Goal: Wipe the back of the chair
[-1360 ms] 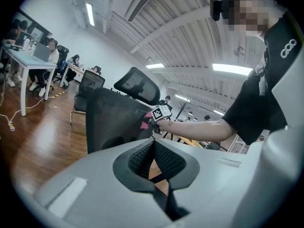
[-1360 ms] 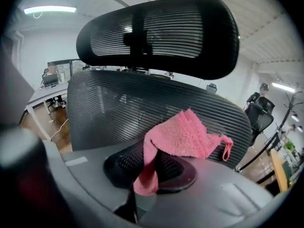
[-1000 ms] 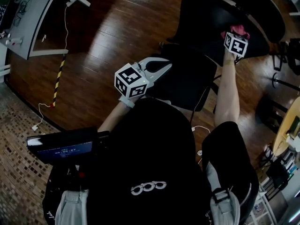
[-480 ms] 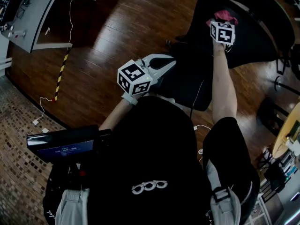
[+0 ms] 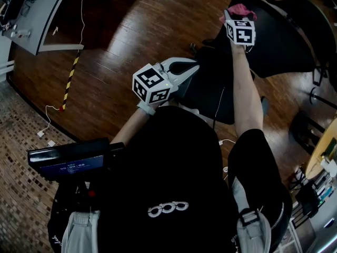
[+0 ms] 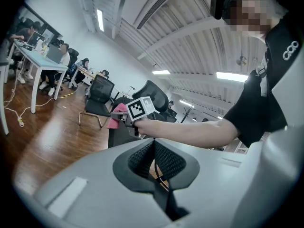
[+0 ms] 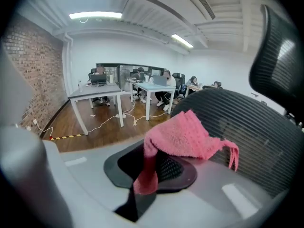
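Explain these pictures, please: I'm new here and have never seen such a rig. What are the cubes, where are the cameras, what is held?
No robot here: a person holds a two-jaw gripper in each hand; the marked cubes belong to them. One picture looks down from the person's head; the other two look along each gripper's jaws. The left gripper is shut and empty. The right gripper is shut on a pink cloth, against the black mesh chair back. Below is a wooden floor.
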The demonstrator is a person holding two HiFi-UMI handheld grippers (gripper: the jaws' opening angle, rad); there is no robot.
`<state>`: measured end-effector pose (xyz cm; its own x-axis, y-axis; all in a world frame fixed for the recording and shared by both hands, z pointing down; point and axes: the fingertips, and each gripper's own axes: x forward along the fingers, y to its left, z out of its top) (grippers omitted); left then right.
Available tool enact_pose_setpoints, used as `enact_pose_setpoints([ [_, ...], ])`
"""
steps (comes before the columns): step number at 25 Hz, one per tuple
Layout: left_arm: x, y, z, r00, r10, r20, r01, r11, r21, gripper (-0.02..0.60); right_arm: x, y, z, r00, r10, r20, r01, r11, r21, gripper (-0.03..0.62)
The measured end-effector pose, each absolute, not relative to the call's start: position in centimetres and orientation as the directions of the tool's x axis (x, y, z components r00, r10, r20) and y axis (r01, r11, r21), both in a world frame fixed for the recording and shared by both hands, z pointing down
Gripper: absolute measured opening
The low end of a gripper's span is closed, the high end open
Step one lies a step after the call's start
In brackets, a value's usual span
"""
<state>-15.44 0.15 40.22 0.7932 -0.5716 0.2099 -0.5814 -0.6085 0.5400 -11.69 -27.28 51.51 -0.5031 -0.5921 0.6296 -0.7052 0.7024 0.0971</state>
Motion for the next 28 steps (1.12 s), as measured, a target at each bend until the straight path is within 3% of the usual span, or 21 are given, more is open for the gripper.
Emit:
enact_pose_setpoints([
  [13, -15.6, -0.1, 40.3, 0.788, -0.576, 0.218, -0.589, -0.602, 0.539, -0.009, -18.1, -23.7, 53.0, -0.636, -0.462, 0.618, -0.571, 0.821, 0.027, 0.046],
  [28, -14.1, 0.0, 40.2, 0.810, -0.537, 0.235, -0.570, -0.628, 0.530, -0.009, -9.2, -26.5, 55.1, -0.513, -0.563, 0.648, -0.760, 0.649, -0.038, 0.046],
])
